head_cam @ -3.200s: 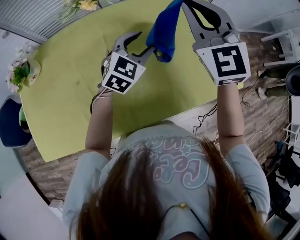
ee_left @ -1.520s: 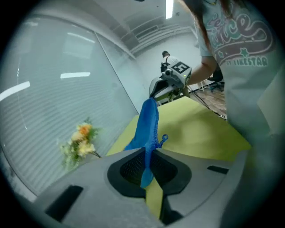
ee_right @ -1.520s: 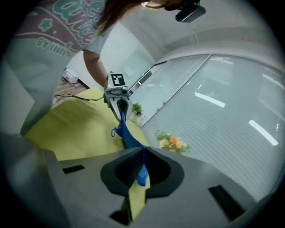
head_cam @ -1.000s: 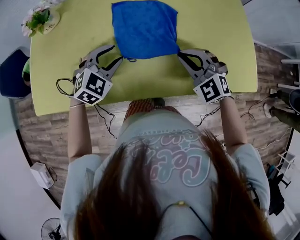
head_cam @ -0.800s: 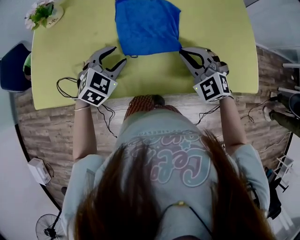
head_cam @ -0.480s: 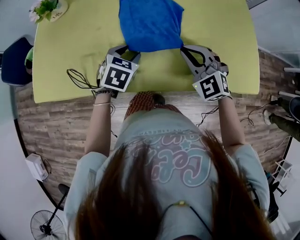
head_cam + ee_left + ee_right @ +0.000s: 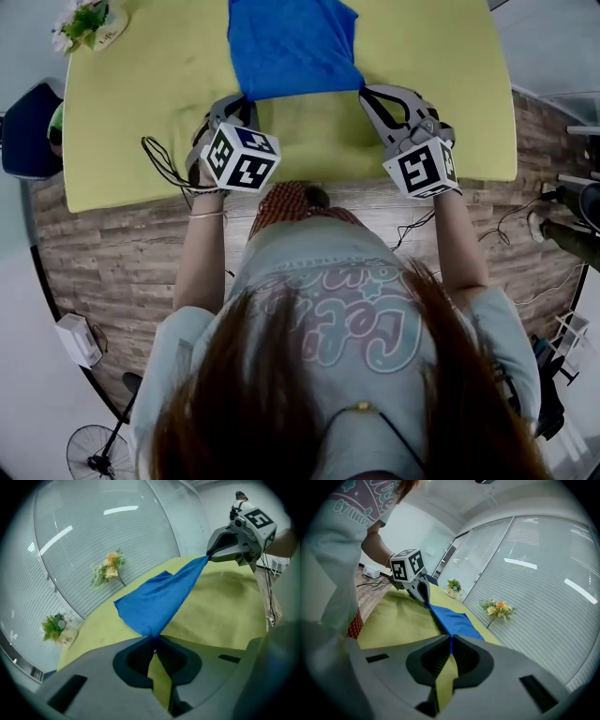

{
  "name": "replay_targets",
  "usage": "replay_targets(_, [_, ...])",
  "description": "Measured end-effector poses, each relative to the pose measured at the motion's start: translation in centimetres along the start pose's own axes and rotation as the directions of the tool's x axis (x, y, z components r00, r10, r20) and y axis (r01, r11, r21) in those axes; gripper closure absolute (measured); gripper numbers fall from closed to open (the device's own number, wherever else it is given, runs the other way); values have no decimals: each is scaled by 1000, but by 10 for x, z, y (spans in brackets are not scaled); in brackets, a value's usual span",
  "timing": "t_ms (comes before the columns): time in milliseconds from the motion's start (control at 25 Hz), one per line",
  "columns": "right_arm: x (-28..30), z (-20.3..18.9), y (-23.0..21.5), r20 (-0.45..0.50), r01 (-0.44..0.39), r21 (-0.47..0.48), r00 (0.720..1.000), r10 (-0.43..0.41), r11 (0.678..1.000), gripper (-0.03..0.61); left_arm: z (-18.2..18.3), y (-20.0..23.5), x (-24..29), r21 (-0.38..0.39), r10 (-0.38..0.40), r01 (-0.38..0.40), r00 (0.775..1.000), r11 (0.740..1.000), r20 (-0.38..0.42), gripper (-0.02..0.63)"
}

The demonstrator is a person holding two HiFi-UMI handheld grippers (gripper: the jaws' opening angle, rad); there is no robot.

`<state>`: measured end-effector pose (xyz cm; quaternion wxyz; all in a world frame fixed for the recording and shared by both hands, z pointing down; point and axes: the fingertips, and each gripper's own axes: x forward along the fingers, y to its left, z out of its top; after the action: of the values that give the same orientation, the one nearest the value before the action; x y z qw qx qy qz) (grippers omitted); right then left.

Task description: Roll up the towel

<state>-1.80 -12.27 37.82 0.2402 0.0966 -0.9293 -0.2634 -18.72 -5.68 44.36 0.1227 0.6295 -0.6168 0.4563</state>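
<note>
A blue towel (image 7: 291,42) lies spread on the yellow-green table (image 7: 141,103), its near edge stretched between my two grippers. My left gripper (image 7: 246,97) has just been closing and now pinches the towel's near-left corner; in the left gripper view the blue corner (image 7: 159,599) runs right into the shut tips (image 7: 153,639). At the near-right corner, my right gripper (image 7: 364,90) is shut on the cloth, and the right gripper view shows the towel (image 7: 452,620) leading from its tips (image 7: 451,640) across to the left gripper (image 7: 415,585).
A small potted plant (image 7: 89,23) stands at the table's far left corner, and flowers (image 7: 110,569) stand by the window blinds. A dark blue chair (image 7: 23,131) is left of the table. A cable (image 7: 164,164) trails over the near edge. The floor holds a fan (image 7: 94,459).
The towel, held up earlier, now lies flat. My left gripper moved right from beside the towel to its near-left corner and closed on it. The right gripper kept its corner.
</note>
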Motion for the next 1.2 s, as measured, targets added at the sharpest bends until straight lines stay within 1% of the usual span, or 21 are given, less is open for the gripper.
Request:
replay_targets(120, [-1, -2, 10, -5, -22, -25, 1000, 22, 999, 557, -2, 15, -16, 86, 58, -64, 996, 994, 65, 584])
replay_targets(240, [-3, -1, 23, 5, -54, -40, 999, 54, 998, 557, -2, 27, -32, 146, 94, -111, 988, 983, 121, 584])
replay_targets(320, [-5, 1, 25, 7, -56, -36, 998, 56, 998, 557, -2, 37, -46, 161, 119, -145, 979, 976, 163, 586])
replay_targets(400, [-10, 3, 21, 7, -32, -17, 999, 32, 999, 557, -1, 49, -61, 136, 147, -178, 967, 975, 208, 594])
replay_targets(480, [-16, 8, 14, 28, -16, 23, 999, 15, 1000, 557, 2, 53, -70, 94, 123, -150, 962, 984, 242, 597])
replay_targets(520, [-18, 11, 12, 45, -24, 43, 999, 22, 999, 557, 3, 52, -72, 83, 103, -128, 962, 988, 253, 597])
replay_targets(600, [-20, 17, 15, 63, -61, 52, 996, 58, 997, 557, 4, 49, -71, 95, 80, -108, 962, 990, 262, 597])
replay_targets(720, [-18, 14, 29, 40, -106, -2, 994, 106, 994, 557, -5, 46, -68, 120, 70, -103, 966, 987, 248, 598])
replay_targets(880, [-24, 0, 47, 6, -157, -45, 987, 158, 987, 557, -21, 45, -72, 104, 54, -81, 970, 991, 236, 598])
replay_targets(960, [-31, -1, 55, 17, -206, -42, 978, 206, 978, 557, -21, 47, -83, 75, 42, -64, 964, 995, 263, 600])
replay_targets(1080, [-41, 5, 68, 64, -292, -5, 954, 292, 956, 557, -12, 50, -104, 36, 32, -46, 945, 998, 326, 600])
replay_targets(1200, [-52, 9, 78, 86, -357, 16, 931, 355, 934, 557, -5, 51, -126, 30, 29, -43, 929, 999, 370, 600])
